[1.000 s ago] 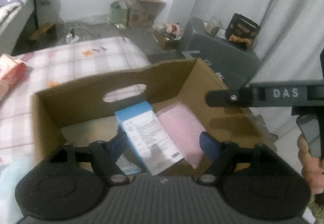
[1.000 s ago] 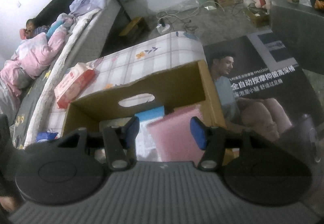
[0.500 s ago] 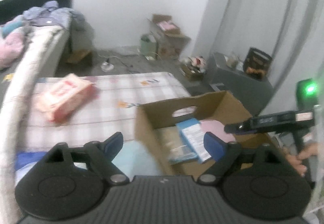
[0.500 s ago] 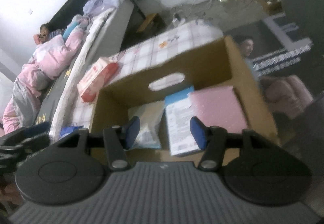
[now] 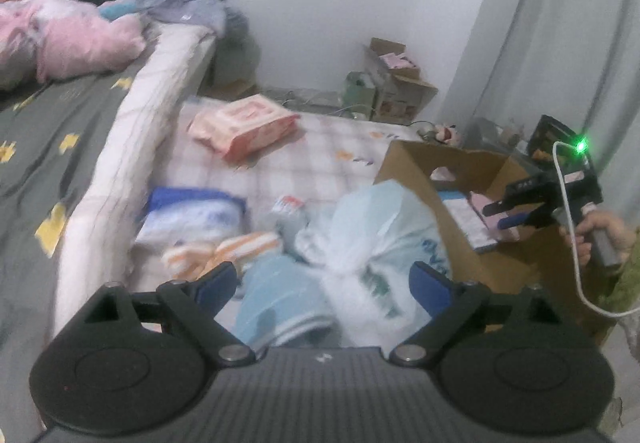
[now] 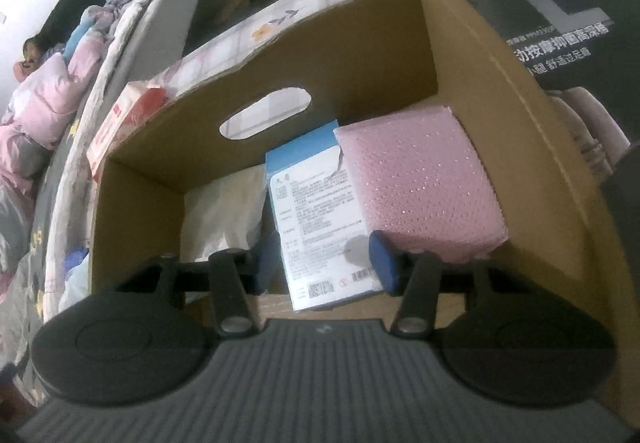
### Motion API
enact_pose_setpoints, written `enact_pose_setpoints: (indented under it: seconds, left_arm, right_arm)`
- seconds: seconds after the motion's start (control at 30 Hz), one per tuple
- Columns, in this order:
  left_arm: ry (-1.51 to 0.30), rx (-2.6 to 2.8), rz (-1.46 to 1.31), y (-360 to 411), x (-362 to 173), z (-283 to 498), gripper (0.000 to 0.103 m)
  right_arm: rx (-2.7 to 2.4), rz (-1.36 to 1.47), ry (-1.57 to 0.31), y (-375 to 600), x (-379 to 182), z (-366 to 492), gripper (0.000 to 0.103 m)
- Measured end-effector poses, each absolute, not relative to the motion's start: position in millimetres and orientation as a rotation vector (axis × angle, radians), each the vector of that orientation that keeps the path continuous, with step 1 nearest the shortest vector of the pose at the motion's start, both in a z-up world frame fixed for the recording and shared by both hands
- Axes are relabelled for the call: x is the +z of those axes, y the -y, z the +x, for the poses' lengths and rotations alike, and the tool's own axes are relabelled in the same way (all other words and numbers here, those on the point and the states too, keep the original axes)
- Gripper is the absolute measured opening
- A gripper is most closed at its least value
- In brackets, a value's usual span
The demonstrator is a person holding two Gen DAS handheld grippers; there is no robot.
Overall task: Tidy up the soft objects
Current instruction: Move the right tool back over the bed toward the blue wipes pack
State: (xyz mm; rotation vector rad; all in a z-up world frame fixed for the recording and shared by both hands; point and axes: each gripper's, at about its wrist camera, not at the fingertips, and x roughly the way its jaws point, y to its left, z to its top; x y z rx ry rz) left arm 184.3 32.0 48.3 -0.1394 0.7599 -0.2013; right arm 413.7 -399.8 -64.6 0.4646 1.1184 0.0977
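box (image 6: 360, 55): three packs in, pink pack (image 6: 420, 187) at 3 o'clock. left gripper (image 5: 322, 281): my jaws just opening wide, empty, over bag (image 5: 376, 227) and towel (image 5: 280, 295). right gripper (image 6: 322, 261): jaws just narrowing around blue pack (image 6: 320, 223). red pack (image 5: 244, 125) remains at 11 o'clock.

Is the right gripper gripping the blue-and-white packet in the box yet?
Cannot tell. In the right wrist view the right gripper straddles the blue-and-white packet in the cardboard box; its jaws have just been closing, but no pad plainly presses it.
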Motion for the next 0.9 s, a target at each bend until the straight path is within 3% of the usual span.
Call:
enact_pose_setpoints:
  seconds: [0.13,0.33,0.5,0.73,0.9]
  left_arm:
    - [-0.775,-0.214,-0.182,-39.1,38.2,177.2,0.094]
    - [-0.776,-0.224,-0.197,-37.6,30.2,169.3,0.094]
    - [-0.739,-0.211,-0.162,-33.0,27.1,159.3,0.094]
    - [-0.665,-0.22,-0.139,-31.8,20.8,133.6,0.095]
    - [-0.649,-0.244,-0.106,-34.7,20.3,116.3,0.095]
  right_arm:
    - [0.077,0.353,-1.124,383.6,-64.9,415.8,0.049]
    - [0.085,0.407,-1.145,377.9,-76.1,419.0,0.053]
    - [0.095,0.447,-1.048,384.0,-39.7,395.9,0.056]
    - [0.231,0.571,-0.848,382.6,17.3,315.3,0.075]
    - [0.339,0.63,-0.773,352.7,32.4,269.4,0.076]
